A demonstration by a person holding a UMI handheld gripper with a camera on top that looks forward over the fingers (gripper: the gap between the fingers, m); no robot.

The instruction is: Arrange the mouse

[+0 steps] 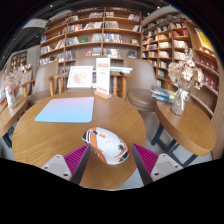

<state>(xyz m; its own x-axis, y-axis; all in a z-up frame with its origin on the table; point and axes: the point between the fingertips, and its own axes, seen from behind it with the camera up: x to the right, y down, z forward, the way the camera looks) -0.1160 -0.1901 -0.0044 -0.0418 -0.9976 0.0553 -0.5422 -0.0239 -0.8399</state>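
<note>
Nearest to me, the tool has its two fingers spread wide, pink pads facing inward on both sides. The mouse lies between them on the wooden surface, white and grey with orange trim. I see a gap of bare wood on each side of it, so the fingers are about it and not pressing on it (it rests on its own weight).

A little farther, to the left of the mouse, a pale blue mat lies flat on the same round surface. Beyond the mat, near the far edge, a tall upright sign stands beside a lower white card; I cannot read what is printed on either.

To the right, well apart from the mouse, a second wooden table carries a glass vase with dried flowers and a small stack of books. A chair sits between the two tables.

Farthest away, tall wooden bookshelves packed with books line the back and right walls of the room.
</note>
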